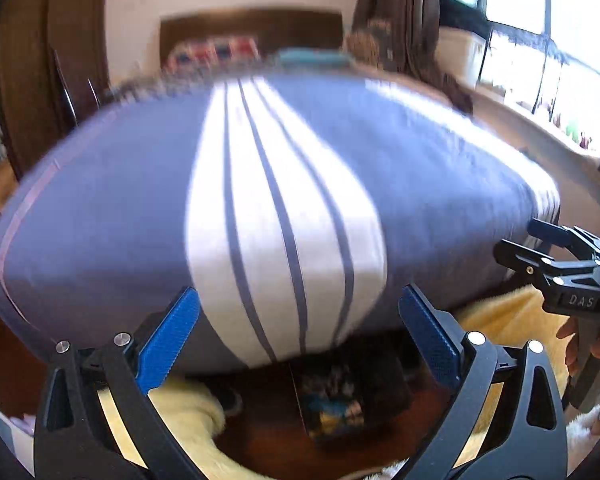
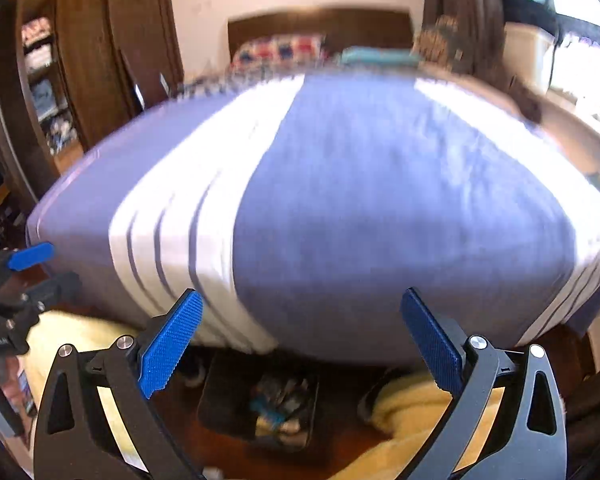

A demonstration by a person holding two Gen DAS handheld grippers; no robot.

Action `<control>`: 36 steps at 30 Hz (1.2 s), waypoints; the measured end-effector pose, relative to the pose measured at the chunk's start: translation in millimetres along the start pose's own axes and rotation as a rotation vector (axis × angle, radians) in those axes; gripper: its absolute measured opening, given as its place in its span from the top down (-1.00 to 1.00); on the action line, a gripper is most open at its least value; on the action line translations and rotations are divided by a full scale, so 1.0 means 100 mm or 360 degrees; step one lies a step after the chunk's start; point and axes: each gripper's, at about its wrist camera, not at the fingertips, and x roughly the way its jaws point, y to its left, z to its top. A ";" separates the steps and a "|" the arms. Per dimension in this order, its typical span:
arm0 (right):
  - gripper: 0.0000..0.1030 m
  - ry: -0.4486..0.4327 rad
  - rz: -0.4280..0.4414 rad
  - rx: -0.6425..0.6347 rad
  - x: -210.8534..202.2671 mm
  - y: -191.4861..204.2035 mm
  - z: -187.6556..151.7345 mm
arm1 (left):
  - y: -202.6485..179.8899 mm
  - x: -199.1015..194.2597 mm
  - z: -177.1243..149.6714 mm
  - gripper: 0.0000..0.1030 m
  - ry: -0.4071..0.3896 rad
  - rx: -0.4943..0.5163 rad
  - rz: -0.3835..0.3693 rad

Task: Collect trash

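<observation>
Both views are blurred by motion and face the foot of a bed with a blue-and-white striped cover (image 1: 284, 200), also seen in the right wrist view (image 2: 340, 200). My left gripper (image 1: 298, 336) is open and empty, held in front of the bed's foot. My right gripper (image 2: 302, 340) is open and empty too; it shows at the right edge of the left wrist view (image 1: 520, 240). The left gripper shows at the left edge of the right wrist view (image 2: 32, 268). A dark box holding mixed items (image 2: 272, 404) sits on the floor under the bed's edge, also in the left wrist view (image 1: 336, 400). No single piece of trash can be made out.
Pale yellow fluffy rugs (image 1: 188, 412) (image 2: 412, 408) lie on the dark wood floor beside the box. A dark headboard and patterned pillow (image 2: 280, 50) are at the far end. Brown curtains and a bright window (image 1: 548, 40) are on the right; a wardrobe with shelves (image 2: 44, 80) is on the left.
</observation>
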 end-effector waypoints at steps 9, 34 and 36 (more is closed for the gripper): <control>-0.94 -0.0494 -0.0140 -0.0074 -0.90 0.07 0.47 | -0.07 -0.82 0.50 -0.84 -0.0448 0.0009 0.0075; -0.94 -0.0776 -0.0289 -0.0020 -1.45 0.07 0.56 | -0.23 -1.45 0.62 -0.85 -0.0730 0.0016 0.0146; -0.94 -0.0772 -0.0288 -0.0021 -1.45 0.06 0.56 | -0.22 -1.45 0.62 -0.85 -0.0730 0.0016 0.0143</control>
